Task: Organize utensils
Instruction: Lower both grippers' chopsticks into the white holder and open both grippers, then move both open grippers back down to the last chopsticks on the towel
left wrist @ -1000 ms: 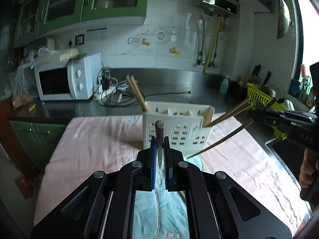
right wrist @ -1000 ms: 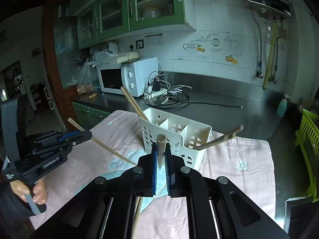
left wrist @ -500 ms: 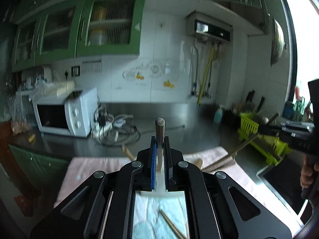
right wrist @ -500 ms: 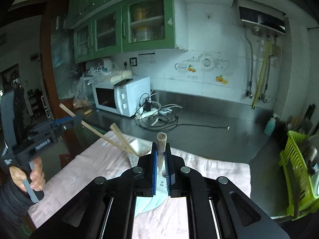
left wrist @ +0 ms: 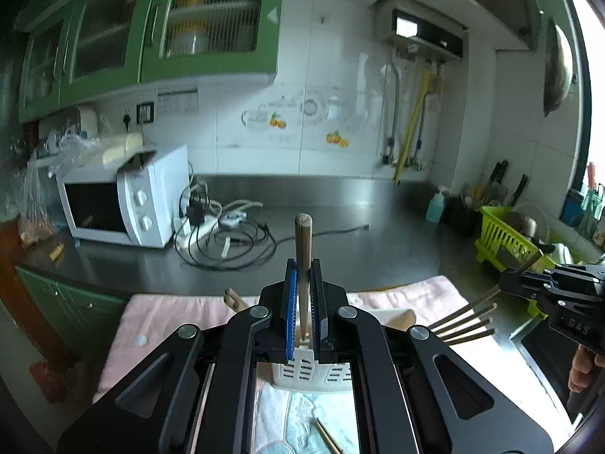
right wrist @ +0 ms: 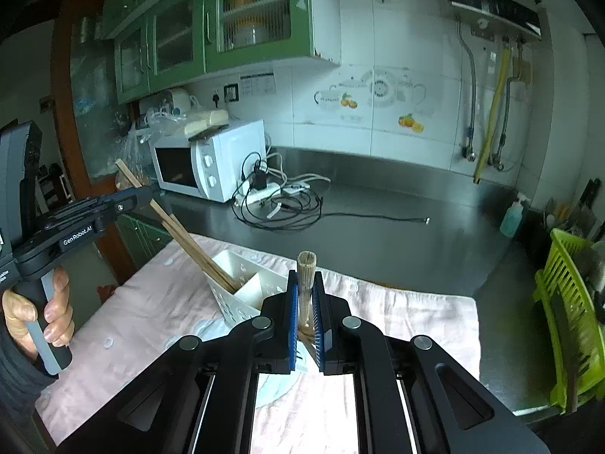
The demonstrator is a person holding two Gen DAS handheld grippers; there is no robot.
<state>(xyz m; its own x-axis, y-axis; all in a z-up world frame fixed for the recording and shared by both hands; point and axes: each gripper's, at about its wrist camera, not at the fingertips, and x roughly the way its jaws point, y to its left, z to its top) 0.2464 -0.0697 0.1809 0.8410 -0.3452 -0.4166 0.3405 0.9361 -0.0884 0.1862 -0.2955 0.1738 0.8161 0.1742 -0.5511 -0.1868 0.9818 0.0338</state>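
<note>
On the pink cloth [right wrist: 397, 310] of a green-cabinet kitchen, a white slotted plastic holder [right wrist: 242, 287] is seen at 12 o'clock below both grippers, the left gripper [left wrist: 302, 302] pinching a brown wooden chopstick [left wrist: 302, 249], the right gripper [right wrist: 305, 317] another [right wrist: 304, 283].

Matt wooden chopstick [left wrist: 303, 249] clamped in black plastic left gripper [left wrist: 303, 310]; white slotted plastic utensil holder [right wrist: 242, 291] on soft pink cloth [right wrist: 408, 314]; glossy steel counter [right wrist: 397, 227] at twelve o'clock.
</note>
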